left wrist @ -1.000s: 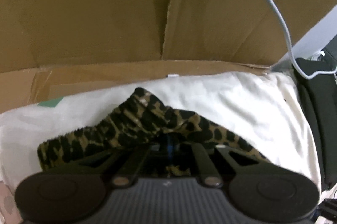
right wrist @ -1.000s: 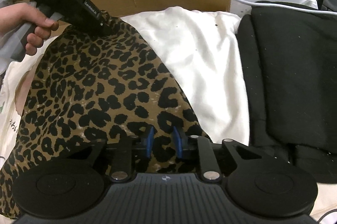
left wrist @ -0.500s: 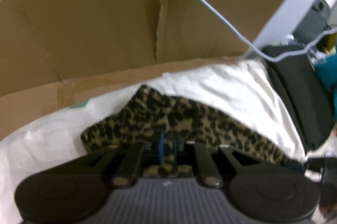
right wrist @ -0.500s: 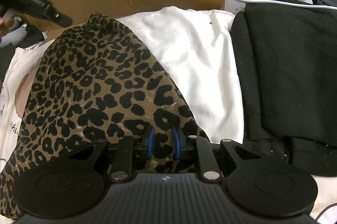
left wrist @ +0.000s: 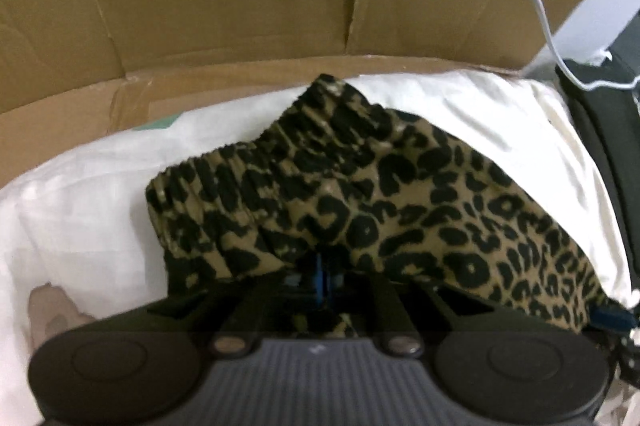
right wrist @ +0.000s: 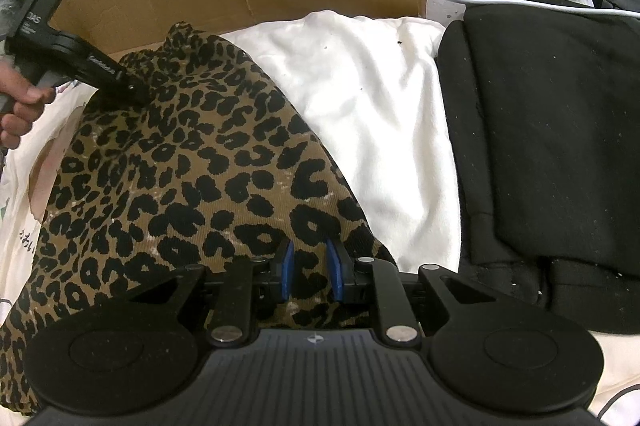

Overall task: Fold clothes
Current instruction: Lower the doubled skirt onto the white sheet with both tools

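Both claws grip the leopard-print garment. The left claw, pinched on its waistband, has moved sideways since earlier, having just closed after a brief loosening. The right claw seemingly pins a fold, jaws partly apart.

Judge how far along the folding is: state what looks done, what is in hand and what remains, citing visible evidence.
Done: little; the leopard-print garment lies spread on the white cloth, with no finished fold visible. In hand: the left hand-held gripper is closed on the garment's far end near the gathered waistband, and the right hand-held gripper has the near edge between its fingers. Left: probably bringing the ends together. The black garment lies beside them.
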### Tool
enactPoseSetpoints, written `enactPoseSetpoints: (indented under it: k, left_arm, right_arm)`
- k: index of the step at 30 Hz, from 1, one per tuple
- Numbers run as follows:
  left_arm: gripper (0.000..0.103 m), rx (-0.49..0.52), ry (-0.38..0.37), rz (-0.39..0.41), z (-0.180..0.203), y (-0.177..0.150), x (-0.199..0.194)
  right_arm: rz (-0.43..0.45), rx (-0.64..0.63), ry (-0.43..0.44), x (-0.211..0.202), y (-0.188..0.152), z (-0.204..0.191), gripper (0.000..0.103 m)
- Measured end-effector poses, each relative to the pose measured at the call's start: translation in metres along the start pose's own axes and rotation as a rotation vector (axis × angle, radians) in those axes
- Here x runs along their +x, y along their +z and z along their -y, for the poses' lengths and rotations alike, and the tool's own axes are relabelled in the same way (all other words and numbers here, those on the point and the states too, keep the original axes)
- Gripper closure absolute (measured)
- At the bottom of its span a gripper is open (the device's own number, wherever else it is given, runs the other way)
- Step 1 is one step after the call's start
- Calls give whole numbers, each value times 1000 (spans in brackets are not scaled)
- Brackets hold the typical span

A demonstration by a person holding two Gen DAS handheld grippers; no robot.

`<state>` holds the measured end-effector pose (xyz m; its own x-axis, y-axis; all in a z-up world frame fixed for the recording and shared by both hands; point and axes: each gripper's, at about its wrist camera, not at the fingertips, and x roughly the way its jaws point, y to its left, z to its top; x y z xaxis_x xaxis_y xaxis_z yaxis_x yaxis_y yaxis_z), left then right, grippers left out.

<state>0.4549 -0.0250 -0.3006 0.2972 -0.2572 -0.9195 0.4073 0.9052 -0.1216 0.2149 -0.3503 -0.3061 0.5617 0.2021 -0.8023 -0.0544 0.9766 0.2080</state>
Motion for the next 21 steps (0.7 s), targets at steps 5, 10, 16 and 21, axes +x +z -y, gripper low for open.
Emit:
enactPoseSetpoints:
  k: [5,10,16,21]
  left_arm:
    - [100,-33,0,-5,-1,3,-4]
    - [88,-21,-33,37,8,-4,-41]
    - [88,18,-55,54,3,-22,-72]
    - [88,57,-45,38,-7,-41,-62]
  right_arm:
    - [-10,-3,-24,0,1,-6,79]
    - [29,-4,-25,-12,10,-21,76]
    - [100,-15,64,-8,32,-53,69]
    - [86,-118,87,11,44,-91,62]
